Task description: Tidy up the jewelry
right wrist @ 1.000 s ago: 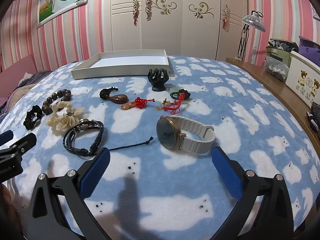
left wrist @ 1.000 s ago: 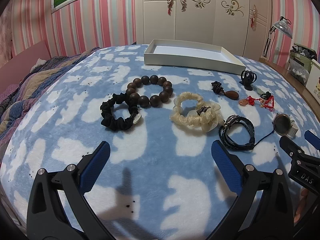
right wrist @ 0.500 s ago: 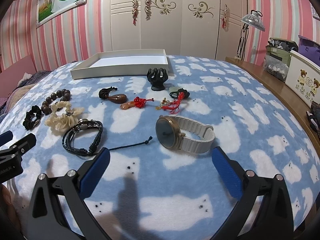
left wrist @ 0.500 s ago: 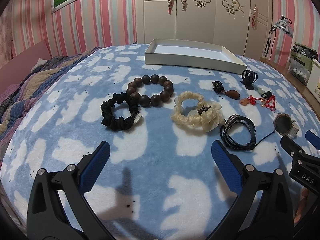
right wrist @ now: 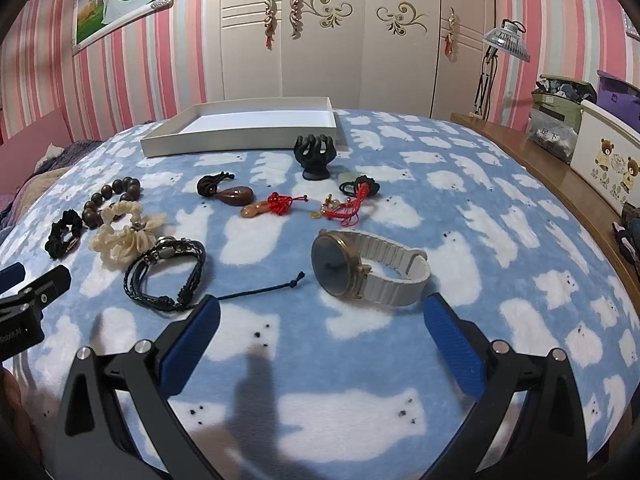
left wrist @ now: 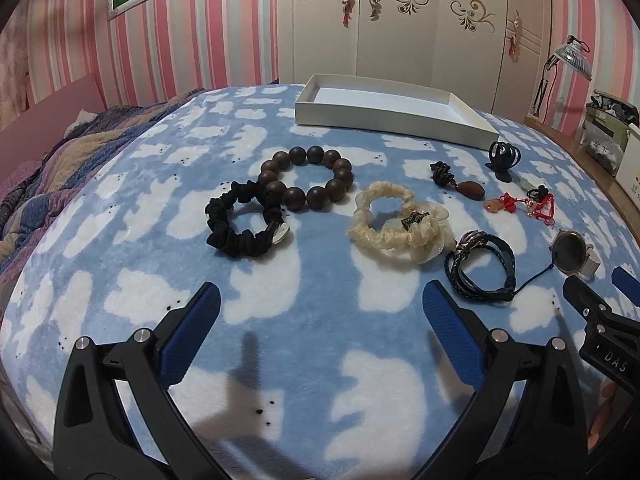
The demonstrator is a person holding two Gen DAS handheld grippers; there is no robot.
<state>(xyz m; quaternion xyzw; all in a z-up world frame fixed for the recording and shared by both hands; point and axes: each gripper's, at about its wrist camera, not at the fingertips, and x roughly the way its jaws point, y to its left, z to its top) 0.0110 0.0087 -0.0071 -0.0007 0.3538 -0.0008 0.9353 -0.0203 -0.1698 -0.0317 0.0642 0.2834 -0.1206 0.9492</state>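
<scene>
Jewelry lies spread on a blue blanket with white bears. In the left wrist view: a black scrunchie (left wrist: 244, 220), a brown bead bracelet (left wrist: 308, 178), a cream scrunchie (left wrist: 396, 224), a black braided bracelet (left wrist: 480, 272). My left gripper (left wrist: 320, 320) is open and empty, short of them. In the right wrist view: a white-strap watch (right wrist: 368, 268), the braided bracelet (right wrist: 166, 276), a brown pendant (right wrist: 234, 194), red cord charms (right wrist: 344, 210), a black hand-shaped stand (right wrist: 314, 156). My right gripper (right wrist: 320, 330) is open, just short of the watch. An empty white tray (right wrist: 240, 136) sits at the back.
A wooden bedside shelf (right wrist: 560, 192) with boxes and a lamp (right wrist: 506, 44) runs along the right. A striped quilt (left wrist: 60, 168) lies at the left of the bed. A white wardrobe (right wrist: 320, 40) stands behind.
Both grippers have edged very slightly forward; the items sit a touch nearer in view. Nothing has been taken hold of.
</scene>
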